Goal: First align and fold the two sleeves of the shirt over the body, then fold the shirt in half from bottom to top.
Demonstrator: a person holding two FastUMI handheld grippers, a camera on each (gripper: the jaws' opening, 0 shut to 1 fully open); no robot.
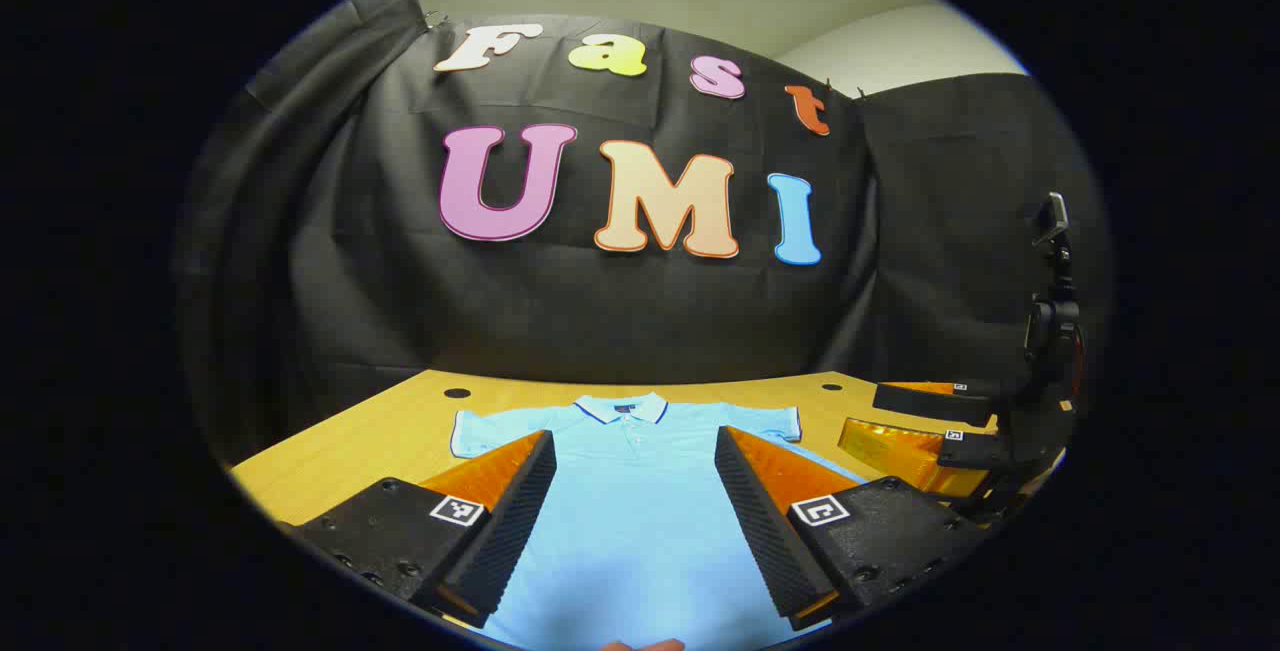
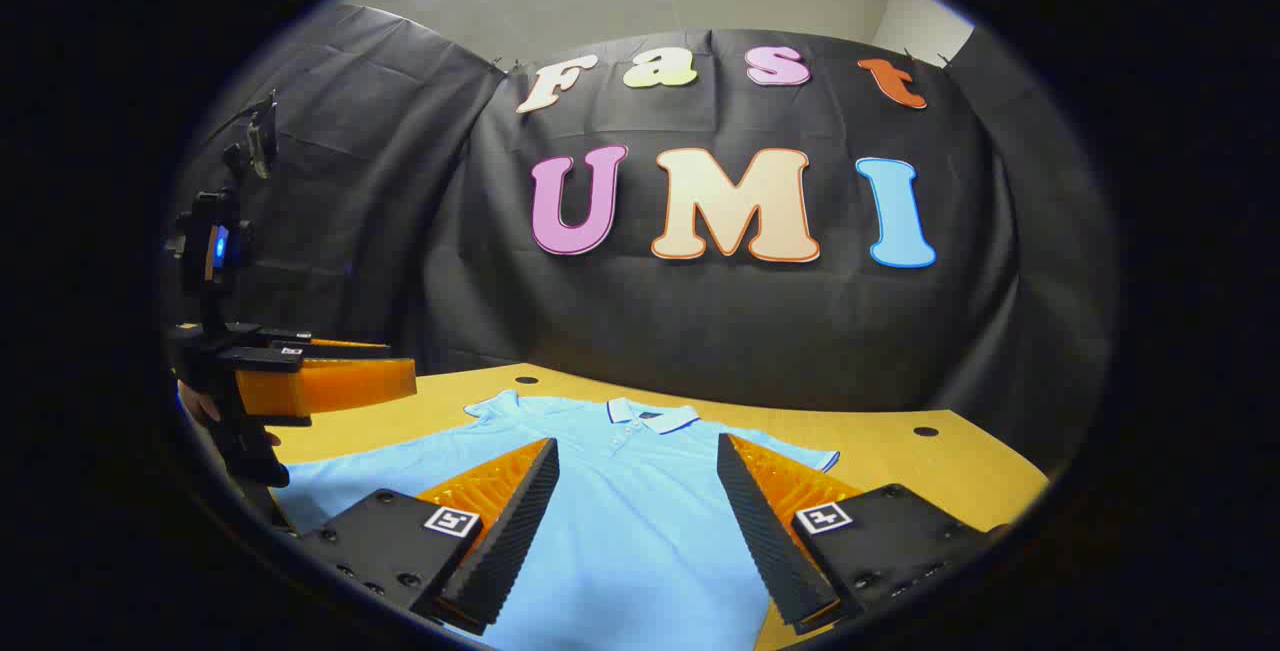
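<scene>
Shirt (image 1: 630,511) flat on table (image 1: 370,441), sleeves unfolded; left gripper (image 1: 635,451) & right gripper (image 2: 637,456) both released above it.

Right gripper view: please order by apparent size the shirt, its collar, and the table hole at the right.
1. Shirt, by far the largest.
2. Collar, a narrow band.
3. Table hole, smallest.
All three lie on the table; the hole and collar are similarly far, so this order seems reliable.

No readable text or numbers besides the wall letters; coded square markers (image 1: 457,510) unreadable.
</scene>
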